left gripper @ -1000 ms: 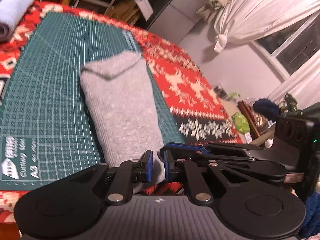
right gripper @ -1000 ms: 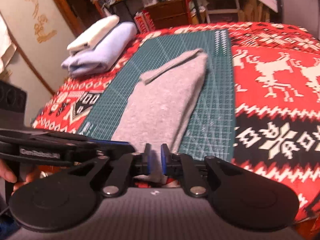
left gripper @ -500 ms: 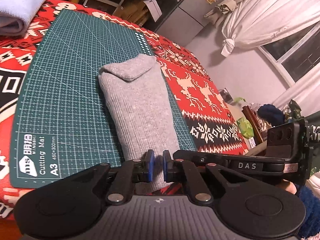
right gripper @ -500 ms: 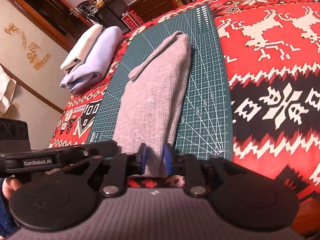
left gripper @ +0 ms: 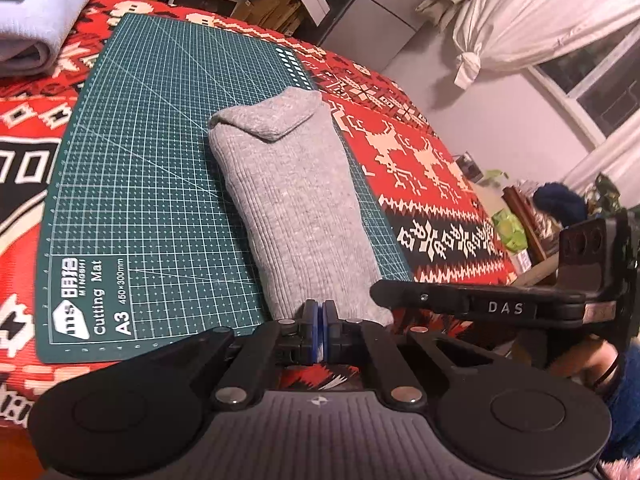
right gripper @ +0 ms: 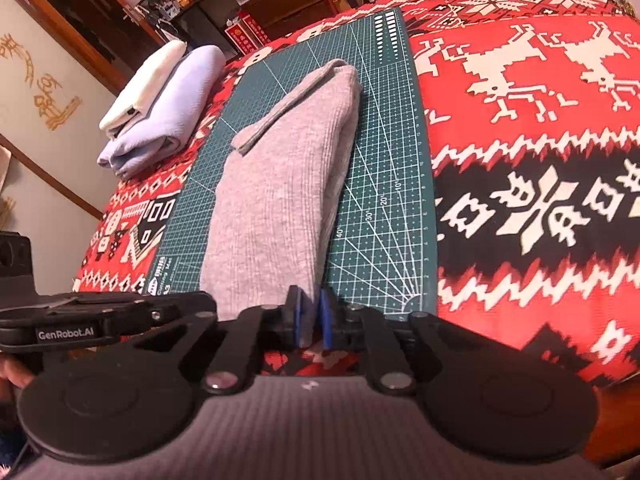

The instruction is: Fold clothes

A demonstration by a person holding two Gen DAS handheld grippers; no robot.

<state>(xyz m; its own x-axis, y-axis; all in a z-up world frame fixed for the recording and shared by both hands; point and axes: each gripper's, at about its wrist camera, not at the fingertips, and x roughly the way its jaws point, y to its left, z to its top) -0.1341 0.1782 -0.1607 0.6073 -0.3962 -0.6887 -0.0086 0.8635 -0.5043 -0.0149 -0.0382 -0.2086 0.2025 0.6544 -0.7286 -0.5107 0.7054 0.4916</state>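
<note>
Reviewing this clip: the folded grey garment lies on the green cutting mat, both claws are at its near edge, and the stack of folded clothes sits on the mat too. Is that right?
Not quite. The stack of folded clothes sits off the green cutting mat, on the red patterned blanket beside it, as the right wrist view shows. The grey garment does lie on the mat, with the left claw and right claw at its near edge.

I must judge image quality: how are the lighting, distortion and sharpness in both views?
Left wrist view: warm indoor light, the mat lines curve from fisheye, grey garment sharp. Right wrist view: same warm cast, the gripper body at the bottom looks soft, the folded pile clear.
</note>
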